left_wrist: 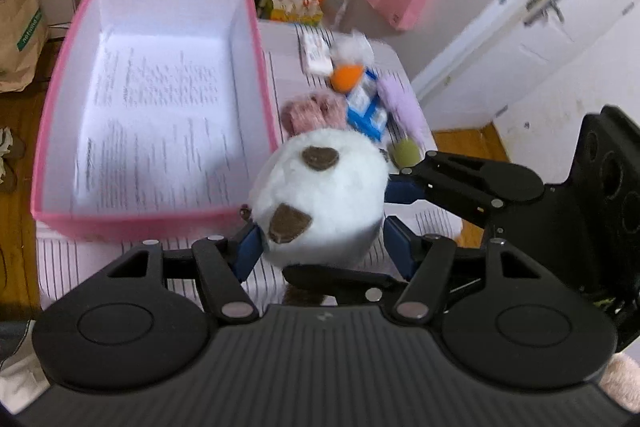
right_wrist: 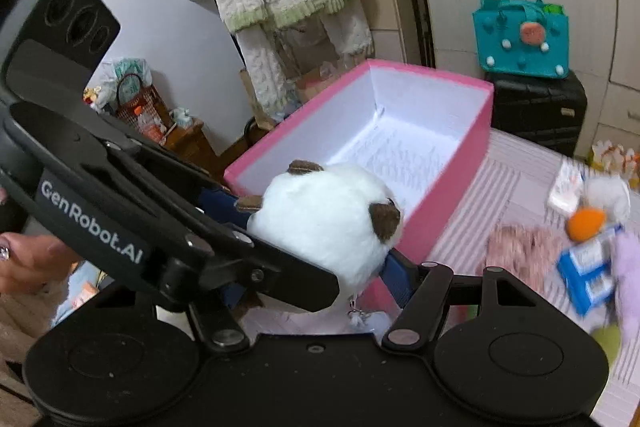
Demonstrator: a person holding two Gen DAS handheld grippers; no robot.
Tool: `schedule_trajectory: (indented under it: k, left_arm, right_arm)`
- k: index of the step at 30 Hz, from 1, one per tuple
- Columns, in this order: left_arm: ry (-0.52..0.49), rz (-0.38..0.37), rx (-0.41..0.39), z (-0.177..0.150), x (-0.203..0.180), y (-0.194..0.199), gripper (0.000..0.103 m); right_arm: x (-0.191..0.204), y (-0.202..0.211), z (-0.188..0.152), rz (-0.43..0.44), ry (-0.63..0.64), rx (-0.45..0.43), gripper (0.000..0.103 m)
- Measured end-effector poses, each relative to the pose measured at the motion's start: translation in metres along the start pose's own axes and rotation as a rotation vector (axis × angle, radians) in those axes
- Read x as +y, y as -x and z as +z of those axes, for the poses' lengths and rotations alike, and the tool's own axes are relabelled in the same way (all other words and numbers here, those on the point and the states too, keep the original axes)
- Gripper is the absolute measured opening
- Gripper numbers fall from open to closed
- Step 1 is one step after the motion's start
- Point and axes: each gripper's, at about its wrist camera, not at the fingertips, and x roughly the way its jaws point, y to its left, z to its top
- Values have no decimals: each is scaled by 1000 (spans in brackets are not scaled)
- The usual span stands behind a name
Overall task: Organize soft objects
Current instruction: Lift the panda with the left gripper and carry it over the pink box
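Note:
A round white plush toy (left_wrist: 324, 191) with brown patches hangs just in front of the near right corner of the pink box (left_wrist: 160, 219). Both grippers are on it. My left gripper (left_wrist: 324, 247) is shut on its lower part, a blue pad on either side. In the right wrist view the same plush toy (right_wrist: 324, 223) sits between the pads of my right gripper (right_wrist: 316, 287), which is shut on it; the left gripper's arm crosses in front and hides the right gripper's left pad. The pink box (right_wrist: 452, 187) is white inside and holds only a printed sheet.
On the striped table cover (right_wrist: 500, 179), right of the box, lie a pink knitted piece (left_wrist: 316, 111), a white toy with an orange beak (left_wrist: 348, 75), a blue pack (left_wrist: 366, 111), a purple plush (left_wrist: 400, 103) and a green ball (left_wrist: 406, 153). Behind stand a black suitcase (right_wrist: 536, 107) and a teal bag (right_wrist: 520, 39).

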Motion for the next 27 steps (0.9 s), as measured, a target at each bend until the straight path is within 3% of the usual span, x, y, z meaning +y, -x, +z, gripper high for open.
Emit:
schedule_trajectory:
  k: [7,16,22,27]
  left_arm:
    - [-7,-41,-106,47,34,15,63]
    - [-32,-3,-203,107,77,-4,63]
    - [115,9,-100,149,130,-59,63]
    - [210,17,-37,167,162,-100,63]
  right_arm:
    - [-15,-18,55,4,57,-87,71]
    - [-52,-81,105,-20,172,-128,70]
    - [-87,-138,124,3,134,-50,68]
    - [-102,-168,125,-27,119,-2,67]
